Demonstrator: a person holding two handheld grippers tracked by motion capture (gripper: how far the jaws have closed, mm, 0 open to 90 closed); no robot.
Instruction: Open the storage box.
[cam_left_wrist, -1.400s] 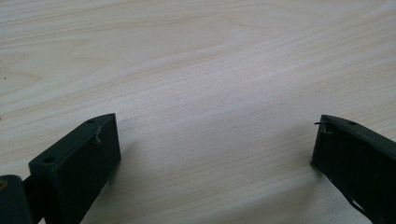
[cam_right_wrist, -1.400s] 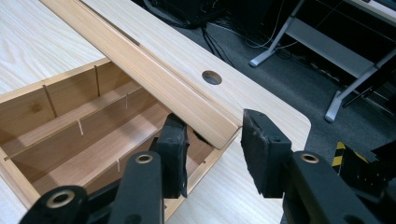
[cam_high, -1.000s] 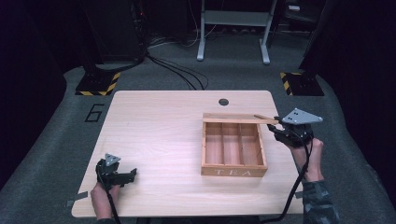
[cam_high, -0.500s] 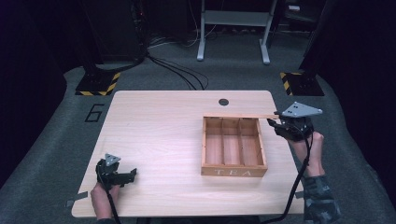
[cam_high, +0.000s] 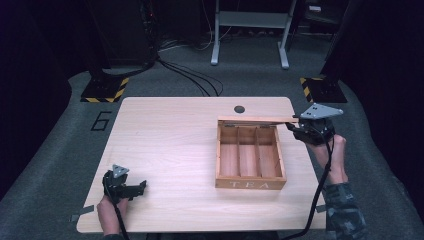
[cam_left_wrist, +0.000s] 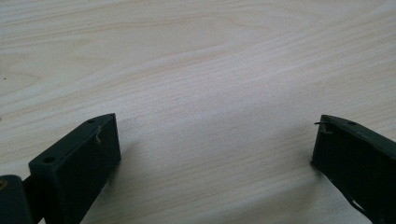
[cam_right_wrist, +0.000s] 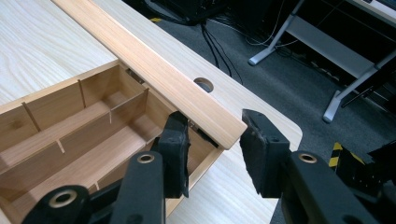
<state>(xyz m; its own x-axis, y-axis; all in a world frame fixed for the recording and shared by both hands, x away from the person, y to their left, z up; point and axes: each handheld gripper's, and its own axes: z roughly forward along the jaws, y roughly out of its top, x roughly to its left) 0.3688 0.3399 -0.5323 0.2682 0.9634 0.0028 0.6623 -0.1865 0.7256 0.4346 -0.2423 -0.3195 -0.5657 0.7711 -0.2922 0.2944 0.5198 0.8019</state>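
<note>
Standing on edge between the jaws of the right tool (cam_right_wrist: 212, 140), the flat light-wood lid (cam_right_wrist: 154, 70) of the open, three-compartment wooden tea box (cam_high: 250, 159) is the item in hand; the jaws bracket its free end corner with a gap showing on either side, so the tool reads as spread and not yet closed on the wood, though contact on the inner jaw face cannot be settled. Long axis of the lid: running away from the tool along the box's far wall, crosswise to the jaw opening, hinged edge down. The box body lies just beside and below the tool, toward the middle of the pale wood-grain table (cam_high: 165, 145), its front wall lettered TEA. The right tool (cam_high: 311, 131) is the nearer by a wide margin; the left tool (cam_high: 131, 187) rests well apart near the table's close left corner, jaws released over bare wood with nothing between them. Judgement: the coming move turns on the lid's end sitting squarely in the gap, for swinging it on its hinges. Hard to make out: the hinges themselves, partly hidden behind the left-hand jaw; the compartment floors nearest the lid, in shadow; the lid's far end, cut off in the right gripper view.
</note>
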